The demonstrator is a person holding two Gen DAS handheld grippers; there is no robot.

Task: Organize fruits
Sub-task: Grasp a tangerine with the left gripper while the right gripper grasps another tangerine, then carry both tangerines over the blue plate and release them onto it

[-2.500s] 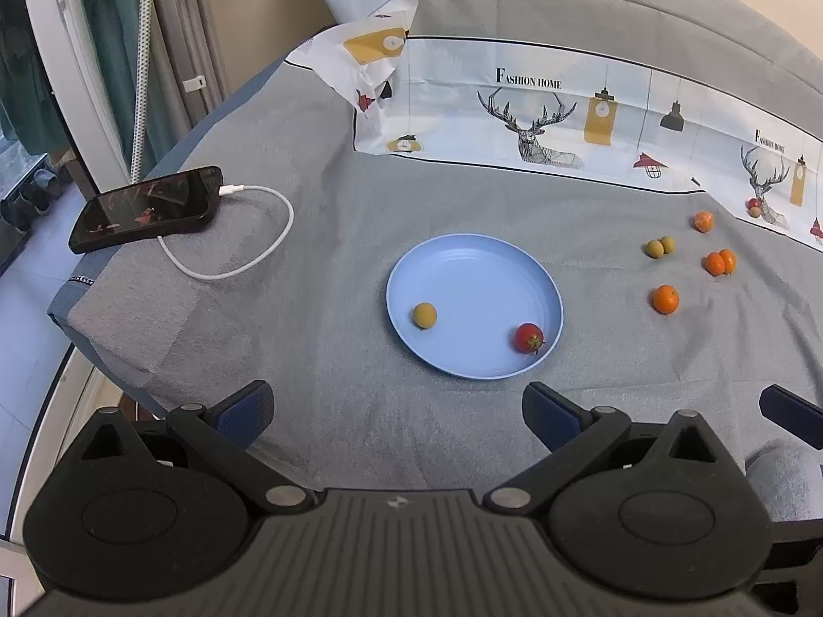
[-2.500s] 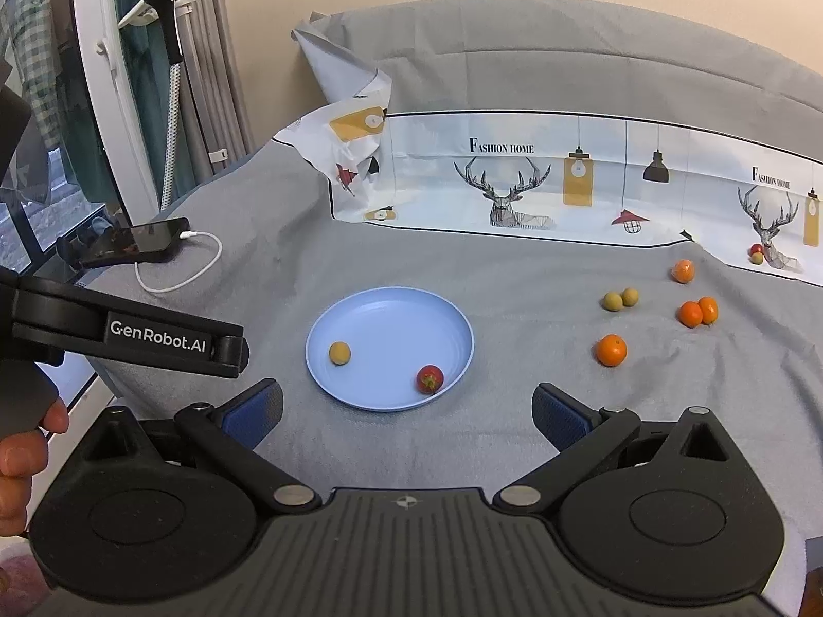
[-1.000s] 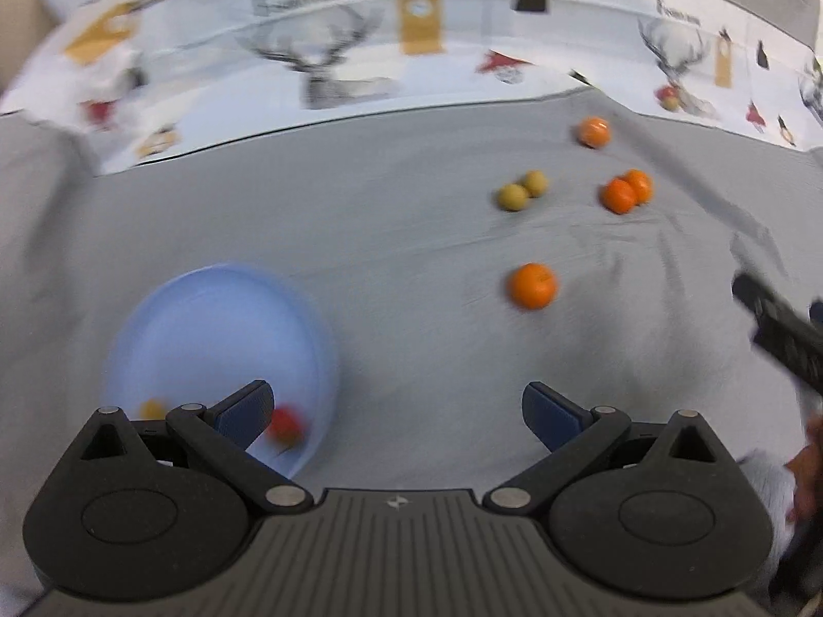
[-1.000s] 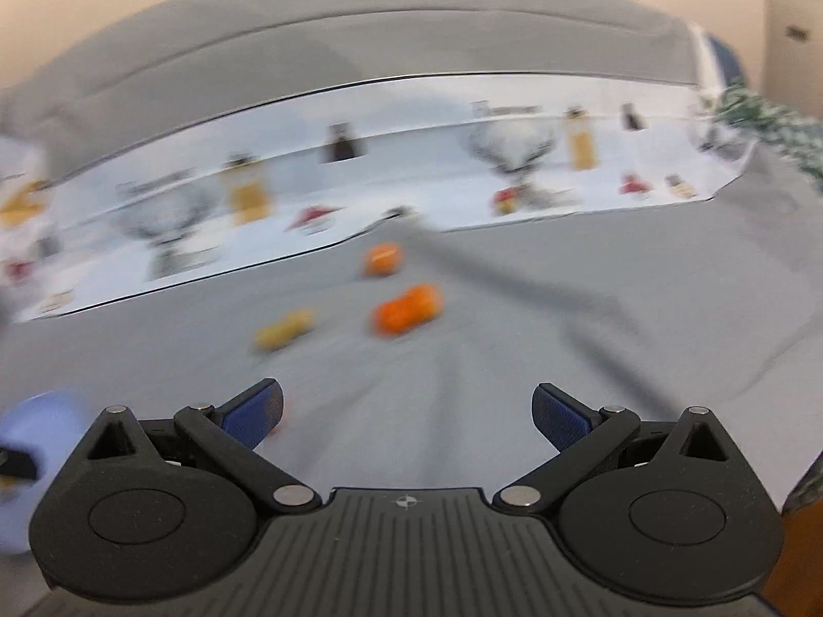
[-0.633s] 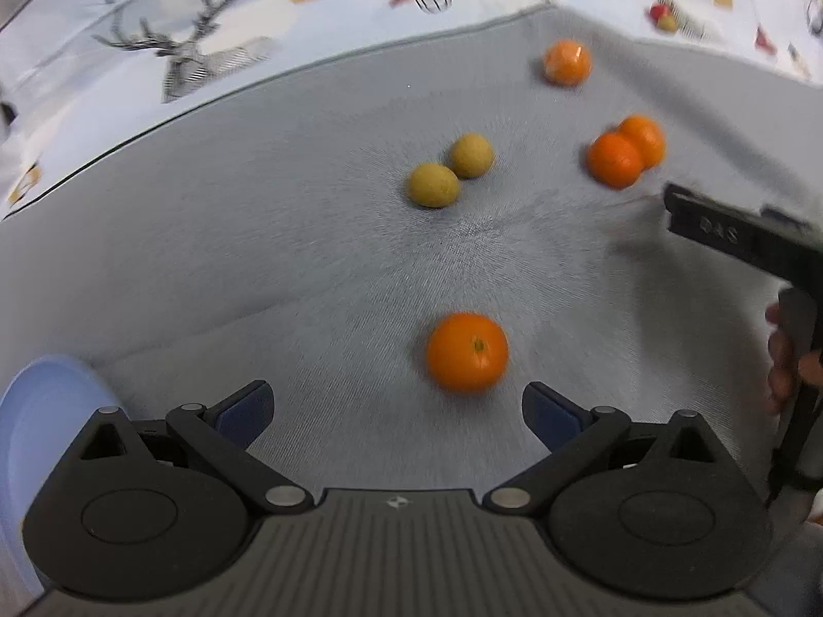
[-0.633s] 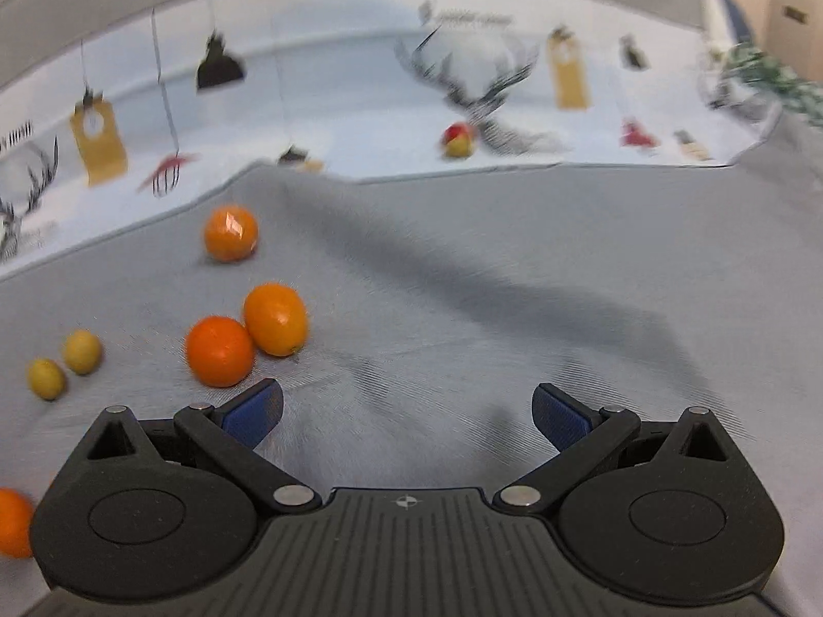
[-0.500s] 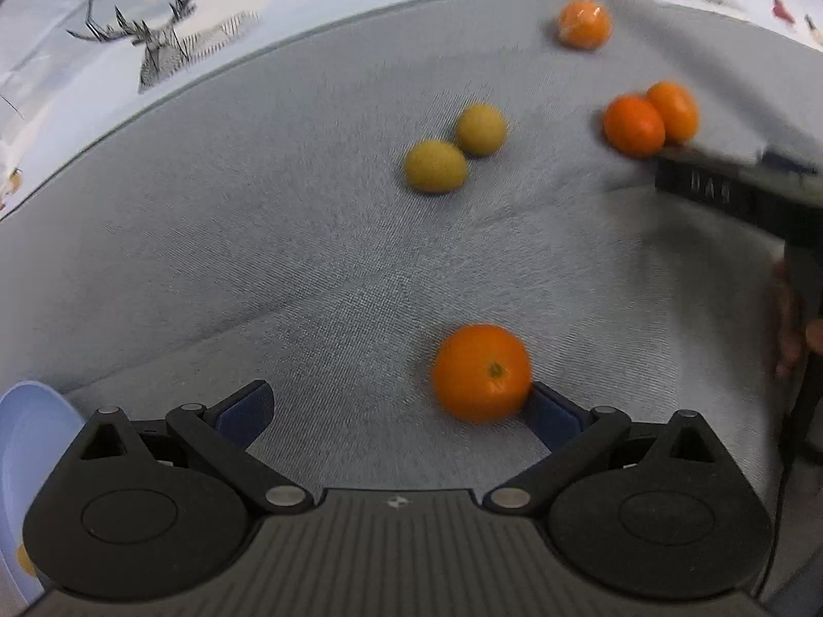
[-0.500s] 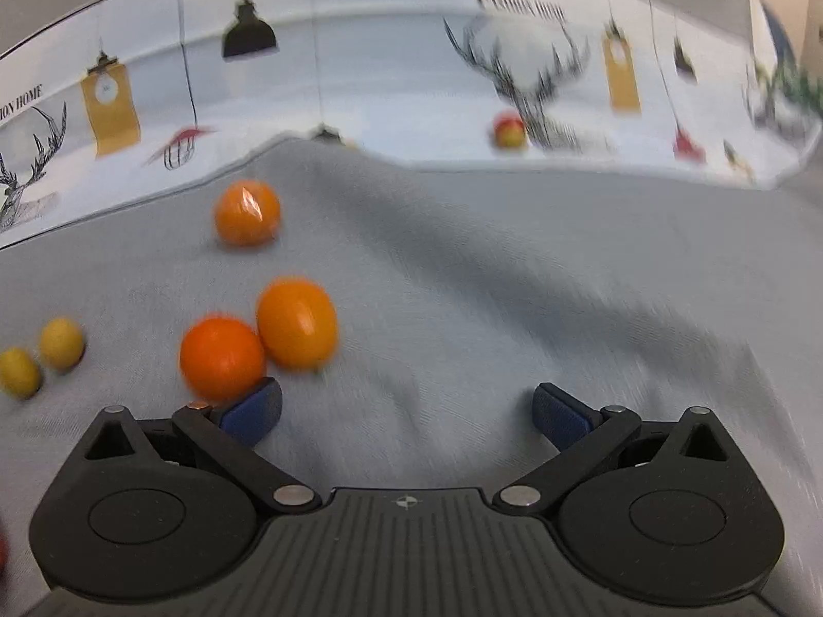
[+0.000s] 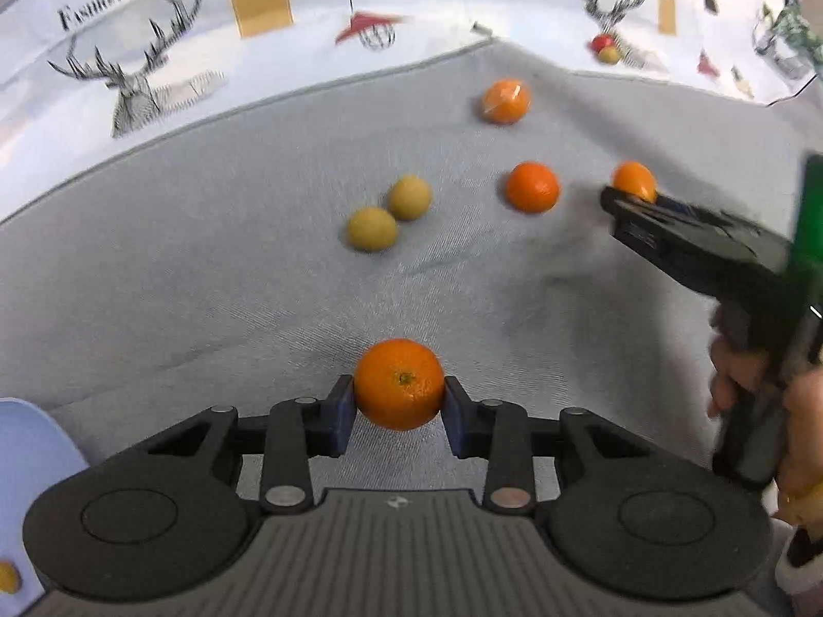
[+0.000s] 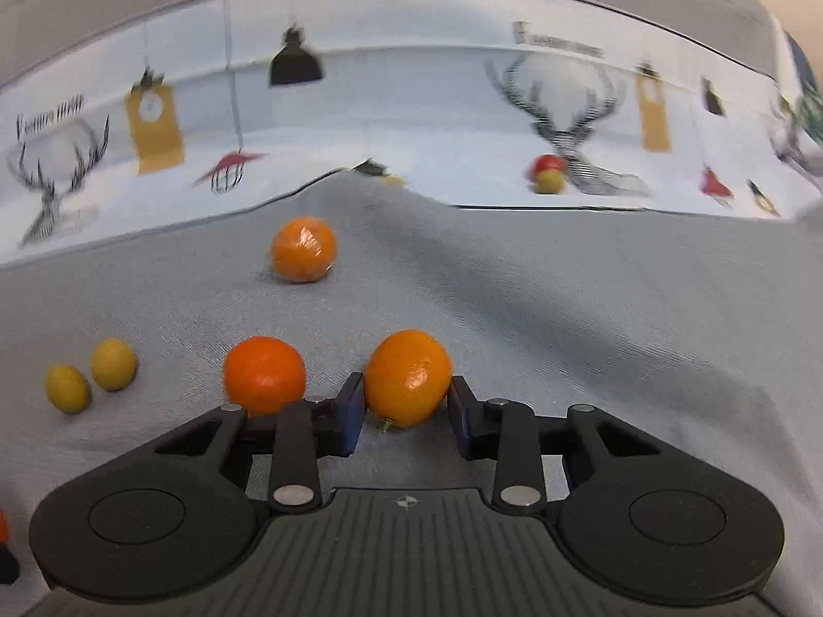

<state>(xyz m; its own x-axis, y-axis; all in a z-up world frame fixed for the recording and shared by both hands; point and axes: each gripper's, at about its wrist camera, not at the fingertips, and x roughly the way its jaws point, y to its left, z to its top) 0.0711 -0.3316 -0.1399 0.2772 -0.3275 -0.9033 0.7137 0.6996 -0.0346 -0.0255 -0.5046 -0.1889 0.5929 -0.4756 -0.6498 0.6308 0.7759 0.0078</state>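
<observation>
Clamping both claws: left gripper (image 9: 399, 403) pinching round orange (image 9: 399, 383), right gripper (image 10: 406, 409) just closed on oval orange (image 10: 407, 377). Risk: smooth peel slipping mid-lift, fruit rolling toward grey bedspread (image 9: 206, 267) edge; right claw nudging neighbour orange (image 10: 264, 373).

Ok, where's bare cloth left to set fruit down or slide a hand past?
Free: the grey cloth right of the right gripper, and the stretch left of the two yellow fruits toward the blue plate. Crowded: the oranges around both grippers.
</observation>
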